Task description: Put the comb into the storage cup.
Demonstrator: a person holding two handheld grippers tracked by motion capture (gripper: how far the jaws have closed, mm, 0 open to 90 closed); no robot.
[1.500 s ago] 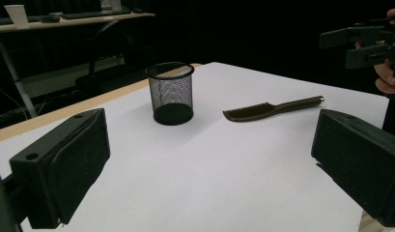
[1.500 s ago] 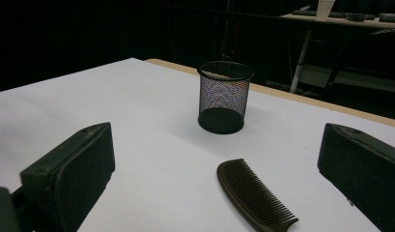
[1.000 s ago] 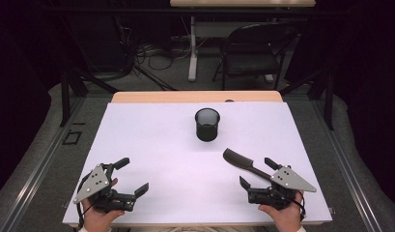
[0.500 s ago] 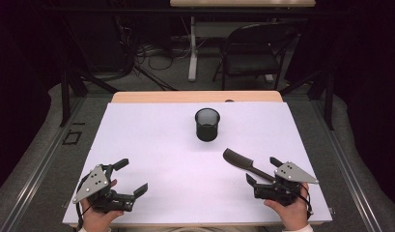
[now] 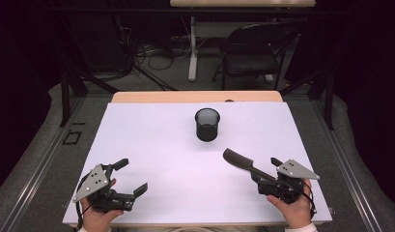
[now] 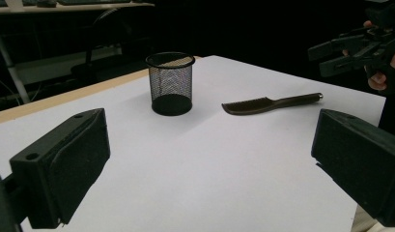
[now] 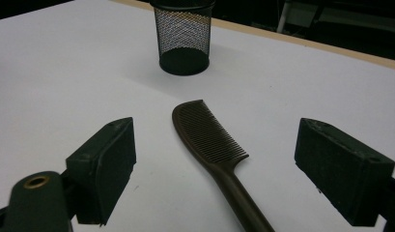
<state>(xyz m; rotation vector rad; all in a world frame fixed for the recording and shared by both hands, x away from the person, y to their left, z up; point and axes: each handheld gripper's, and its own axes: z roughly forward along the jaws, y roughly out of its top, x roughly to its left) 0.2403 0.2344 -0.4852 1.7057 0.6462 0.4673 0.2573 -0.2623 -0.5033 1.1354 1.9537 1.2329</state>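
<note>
A dark brown comb [image 5: 238, 160] lies flat on the white table [image 5: 156, 145], teeth end toward a black mesh cup [image 5: 207, 124] that stands upright farther back. My right gripper [image 5: 265, 169] straddles the comb's handle [image 7: 233, 186]. Its jaws have just been closing, and the pads still stand clear of the handle on both sides. In the right gripper view [image 7: 217, 145] the comb [image 7: 209, 135] runs up between the jaws toward the cup [image 7: 183, 38]. My left gripper [image 5: 131, 176] rests open at the front left with nothing in it. Its own view [image 6: 209, 159] shows the cup [image 6: 171, 82], the comb [image 6: 267, 103] and the right gripper [image 6: 349, 48].
The table's wooden far edge [image 5: 195, 96] shows behind the white sheet. Beyond it stand a black chair [image 5: 255, 53] and a table leg [image 5: 191, 48] among floor cables. White surface lies between the two grippers and around the cup.
My right gripper has shifted slightly right and forward along the comb's handle, and its jaws stand a little narrower. The left gripper, comb and cup have not moved.
</note>
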